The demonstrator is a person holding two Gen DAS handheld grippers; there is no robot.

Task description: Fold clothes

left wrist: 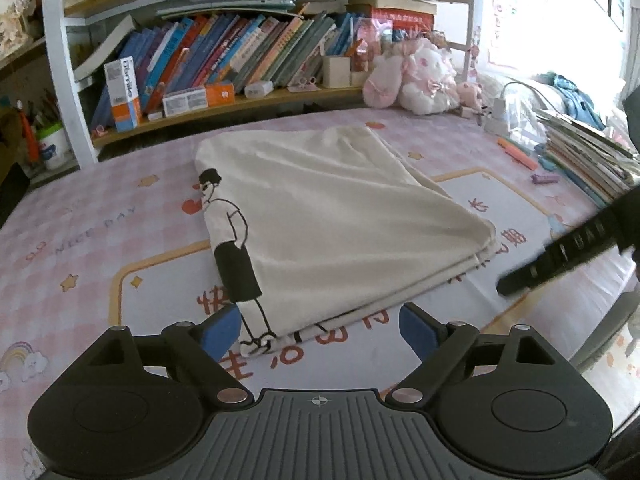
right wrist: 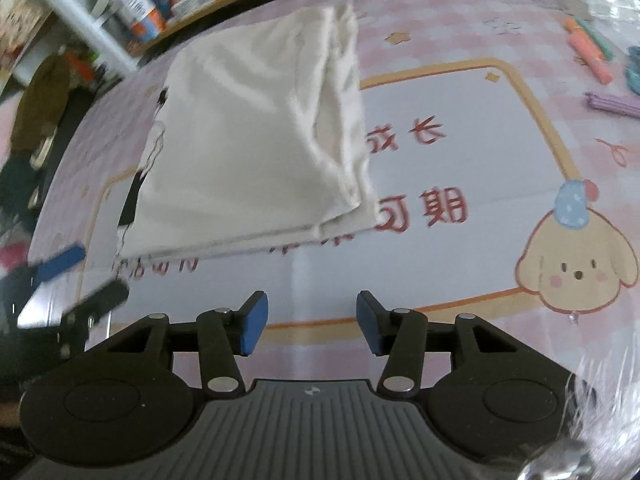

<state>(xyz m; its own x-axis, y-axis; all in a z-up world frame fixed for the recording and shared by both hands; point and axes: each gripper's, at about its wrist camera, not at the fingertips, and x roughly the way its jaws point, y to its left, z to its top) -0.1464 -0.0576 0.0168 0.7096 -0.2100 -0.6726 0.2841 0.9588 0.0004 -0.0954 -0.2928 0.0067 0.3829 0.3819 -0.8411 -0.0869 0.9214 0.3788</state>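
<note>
**Folded shirt on the pink mat, both grippers spread and empty**

A cream T-shirt (left wrist: 340, 216) lies folded into a rough rectangle on a pink checked desk mat (left wrist: 80, 240), covering part of the mat's white panel with red Chinese characters. Along the shirt's left folded edge runs a printed cartoon figure (left wrist: 228, 248) in a white top and black shorts (its feet reach the shirt's near corner). The layered hems show at the near and right edges, where the cloth sits slightly uneven.

The left gripper (left wrist: 320, 330) hovers just in front of the shirt's near corner. Its 2 blue pads (left wrist: 222, 330) stand wide apart with nothing between them, and the corner of the cloth lies in the gap as seen from the left wrist camera; whether the pads touch the fabric cannot be told.

The right gripper (right wrist: 312, 322) sits nearer the front of the mat, apart from the shirt's near hem, its 2 blue pads also spread and holding nothing. In the left wrist view one of its black fingers (left wrist: 568, 248) reaches in from the right, near the shirt's right corner. In the right wrist view the left gripper appears blurred at the left edge.

A cartoon puppy (right wrist: 576, 268) in a blue party hat is printed on the mat to the right. Behind the mat stands a shelf of books (left wrist: 224, 52), with pink and white plush toys (left wrist: 416, 76) beside it, and a stack of books (left wrist: 588, 152) at the right with an orange marker (left wrist: 518, 154) near it.
</note>
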